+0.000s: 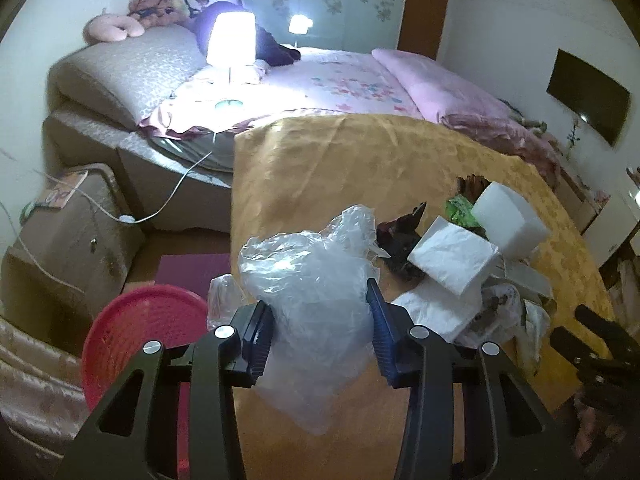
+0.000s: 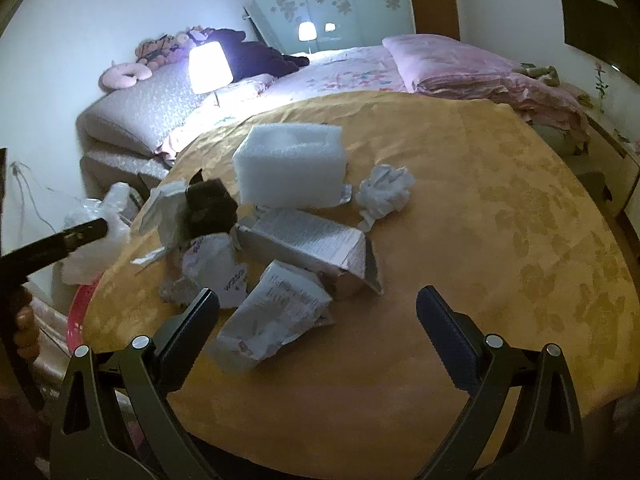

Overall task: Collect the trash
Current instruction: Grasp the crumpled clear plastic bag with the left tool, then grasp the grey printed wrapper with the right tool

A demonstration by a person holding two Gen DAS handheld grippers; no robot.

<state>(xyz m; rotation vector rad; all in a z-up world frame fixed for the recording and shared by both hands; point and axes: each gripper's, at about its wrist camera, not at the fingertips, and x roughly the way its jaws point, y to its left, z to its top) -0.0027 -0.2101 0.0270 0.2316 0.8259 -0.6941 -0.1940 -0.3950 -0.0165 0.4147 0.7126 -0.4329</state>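
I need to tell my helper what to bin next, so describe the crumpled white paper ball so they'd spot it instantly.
Start at the round table with the yellow cloth. Find the big white foam block near its middle. Just right of it lies the paper ball, alone on bare cloth, tightly scrunched and round, unlike the flatter printed scraps piled in front.

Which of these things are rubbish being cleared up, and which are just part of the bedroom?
Part of the job: clear plastic bag pinched in the left gripper; red basket; white foam block; crumpled paper ball; torn cardboard box; folded napkins.

Just lying about: lit lamp; pink quilt; neck pillow.
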